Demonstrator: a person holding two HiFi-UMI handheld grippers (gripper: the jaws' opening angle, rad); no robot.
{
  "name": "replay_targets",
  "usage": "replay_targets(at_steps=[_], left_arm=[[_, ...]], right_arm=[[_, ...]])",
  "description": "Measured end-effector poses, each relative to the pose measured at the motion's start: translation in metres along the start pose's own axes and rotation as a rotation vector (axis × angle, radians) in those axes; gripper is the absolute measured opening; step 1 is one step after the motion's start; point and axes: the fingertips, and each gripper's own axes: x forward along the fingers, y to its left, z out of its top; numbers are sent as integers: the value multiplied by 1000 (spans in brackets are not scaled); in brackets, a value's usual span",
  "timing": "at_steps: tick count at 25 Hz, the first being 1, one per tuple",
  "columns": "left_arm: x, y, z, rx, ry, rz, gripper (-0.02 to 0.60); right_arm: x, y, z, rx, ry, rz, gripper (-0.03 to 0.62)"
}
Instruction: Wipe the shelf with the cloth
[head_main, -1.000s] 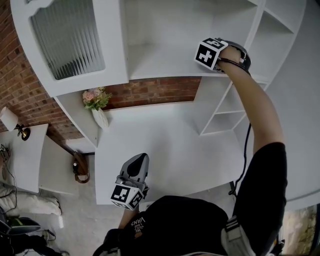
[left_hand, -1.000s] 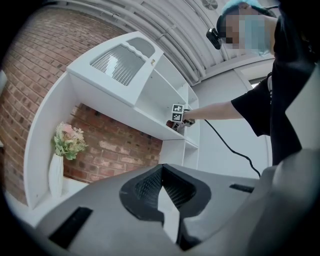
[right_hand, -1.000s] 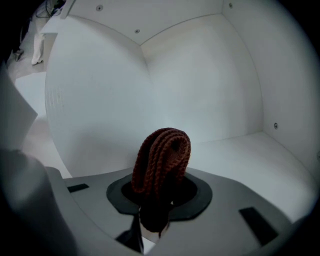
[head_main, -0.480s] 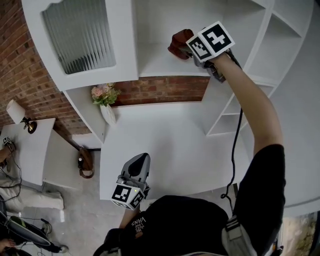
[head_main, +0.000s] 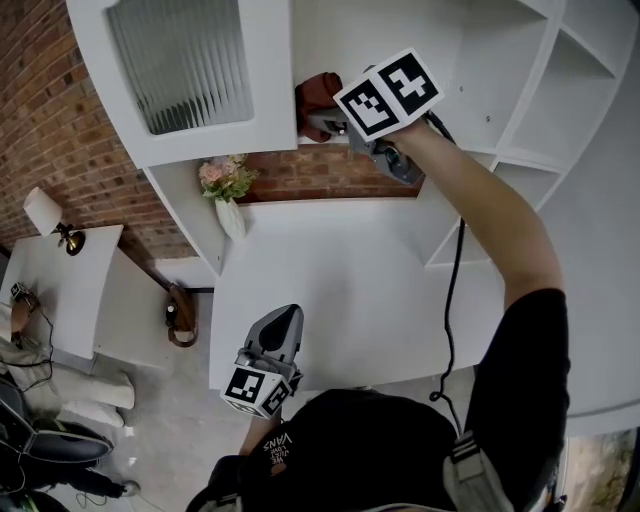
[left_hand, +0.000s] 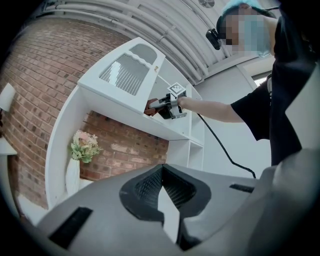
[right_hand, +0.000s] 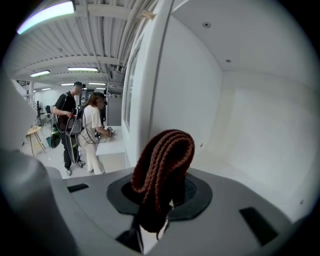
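Note:
A red-brown knitted cloth (head_main: 318, 90) is bunched at the left end of the white shelf (head_main: 462, 95), right beside the cabinet door. My right gripper (head_main: 320, 120) is shut on the cloth, with its marker cube toward me. In the right gripper view the cloth (right_hand: 162, 170) stands folded up out of the jaws, over the shelf board (right_hand: 240, 170). My left gripper (head_main: 283, 322) hangs low near my body over the desk's front edge, shut and holding nothing. The left gripper view looks up at the shelf (left_hand: 165, 131) and the cloth (left_hand: 150, 106).
A cabinet door with ribbed glass (head_main: 185, 60) borders the shelf on the left. A white vase of flowers (head_main: 228, 195) stands on the desktop (head_main: 340, 290) below. Open cubbies (head_main: 560, 100) lie to the right. The gripper's black cable (head_main: 455, 260) hangs down. Two people (right_hand: 80, 125) stand in the background.
My right gripper has swept left along the shelf with the cloth, from the right end to the cabinet door. The left gripper has stayed where it was.

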Motion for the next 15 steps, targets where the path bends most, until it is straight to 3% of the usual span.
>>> replay_targets(at_steps=[8, 15], left_arm=[[-5, 1, 1, 5, 21, -26, 6], [10, -8, -5, -6, 32, -80, 6]], right_arm=[[5, -10, -15, -179, 105, -141, 95], [-30, -62, -49, -187, 182, -285, 95]])
